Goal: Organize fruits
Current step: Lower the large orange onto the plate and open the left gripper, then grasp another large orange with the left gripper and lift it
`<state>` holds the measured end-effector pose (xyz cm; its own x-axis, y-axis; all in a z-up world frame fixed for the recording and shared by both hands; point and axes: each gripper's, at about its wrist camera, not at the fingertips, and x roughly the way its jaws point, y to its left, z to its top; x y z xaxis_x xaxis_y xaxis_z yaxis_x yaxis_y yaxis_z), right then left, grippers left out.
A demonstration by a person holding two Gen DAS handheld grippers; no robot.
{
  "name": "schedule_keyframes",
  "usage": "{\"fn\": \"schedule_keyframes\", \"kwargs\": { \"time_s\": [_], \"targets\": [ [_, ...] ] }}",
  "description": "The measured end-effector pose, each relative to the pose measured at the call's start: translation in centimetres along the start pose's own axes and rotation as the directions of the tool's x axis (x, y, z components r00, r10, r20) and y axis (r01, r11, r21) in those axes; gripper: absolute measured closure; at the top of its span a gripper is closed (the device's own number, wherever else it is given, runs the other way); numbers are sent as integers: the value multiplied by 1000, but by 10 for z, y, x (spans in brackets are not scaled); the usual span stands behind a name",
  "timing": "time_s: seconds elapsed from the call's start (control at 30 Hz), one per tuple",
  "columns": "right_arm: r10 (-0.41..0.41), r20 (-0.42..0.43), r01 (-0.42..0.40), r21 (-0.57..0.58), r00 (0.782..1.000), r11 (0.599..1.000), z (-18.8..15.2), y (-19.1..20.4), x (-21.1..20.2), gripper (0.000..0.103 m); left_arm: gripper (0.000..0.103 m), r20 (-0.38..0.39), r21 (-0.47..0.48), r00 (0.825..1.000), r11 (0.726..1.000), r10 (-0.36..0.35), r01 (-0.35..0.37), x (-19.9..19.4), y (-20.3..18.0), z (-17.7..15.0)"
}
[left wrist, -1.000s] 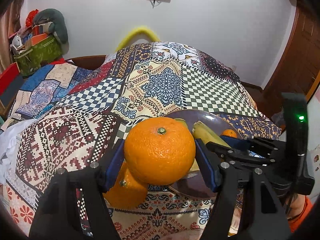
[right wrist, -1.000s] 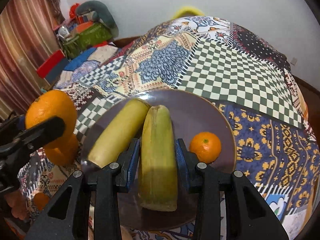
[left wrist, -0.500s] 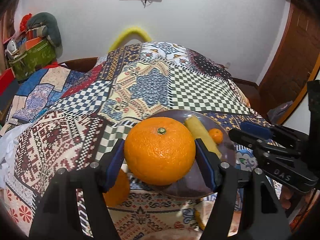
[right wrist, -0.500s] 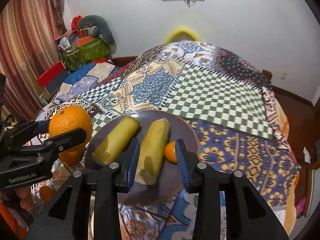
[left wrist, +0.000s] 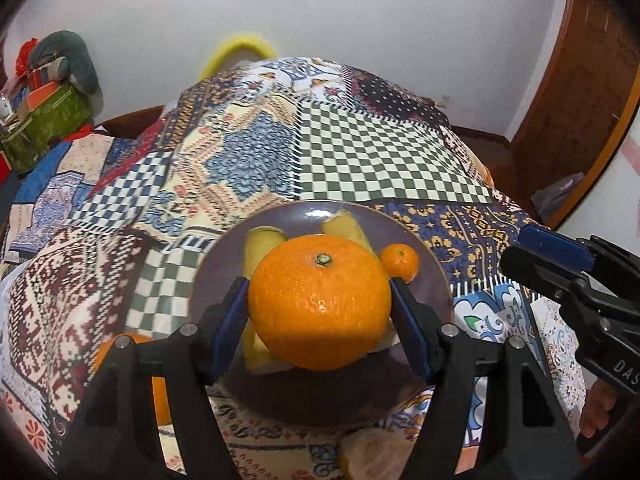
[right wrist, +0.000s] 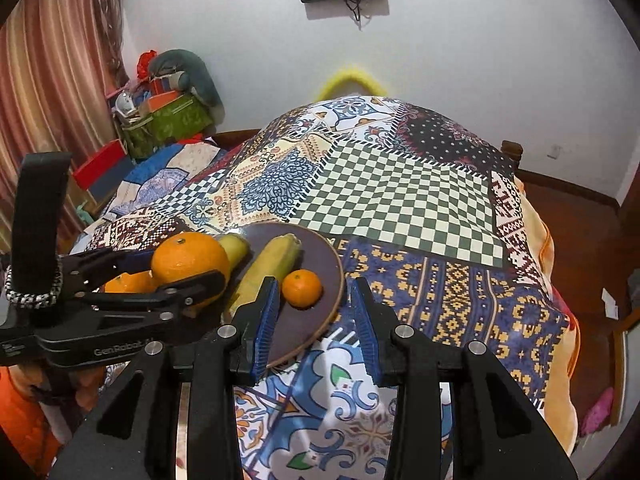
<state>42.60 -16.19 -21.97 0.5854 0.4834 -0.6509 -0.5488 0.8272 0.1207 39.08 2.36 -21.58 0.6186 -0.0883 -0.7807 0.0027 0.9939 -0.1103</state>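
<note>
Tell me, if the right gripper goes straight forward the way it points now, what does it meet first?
Probably the near right rim of the dark plate, which lies just ahead of the open, empty right gripper. The small orange sits slightly left of that line. Depth is uncertain in this fisheye view.

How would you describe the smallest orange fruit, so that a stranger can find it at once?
Find the dark round plate on the patchwork bedcover. On its right side, beside two yellow bananas, lies a small mandarin. It is far smaller than the large orange in the left gripper.
</note>
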Motion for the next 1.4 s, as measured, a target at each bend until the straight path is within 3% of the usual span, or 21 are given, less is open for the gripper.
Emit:
{"fn": "schedule_keyframes", "kwargs": {
  "time_s": [0.17, 0.4, 0.57, 0.73, 1.07, 1.4],
  "targets": [
    [15, 7, -16, 18, 1000, 1000, -2, -6, -1, 69, 35, -6, -3, 1000, 1000, -11, 11, 7, -4, 1],
    [27, 5, -27, 15, 1000, 1000, -5, -4, -3, 69, 35, -24, 76, 998, 996, 52, -50, 10, -17, -4],
    [27, 1, -27, 13, 1000, 1000, -7, 1, -7, 69, 35, -51, 65, 998, 998, 20, -17, 6, -14, -9],
    [20, 4, -20, 9, 1000, 1000, -8, 6, -15, 69, 34, 6, 57, 1000, 998, 28, -28, -19, -11, -11],
    [14, 34, -14, -2, 999, 1000, -8, 23, -37, 61, 34, 96, -8, 993, 997, 72, -72, -80, 25, -12],
    [16, 23, -16, -9, 1000, 1000, -13, 37, -34, 60, 34, 62, -76, 989, 988, 137, -133, -93, 77, -38]
  ]
}}
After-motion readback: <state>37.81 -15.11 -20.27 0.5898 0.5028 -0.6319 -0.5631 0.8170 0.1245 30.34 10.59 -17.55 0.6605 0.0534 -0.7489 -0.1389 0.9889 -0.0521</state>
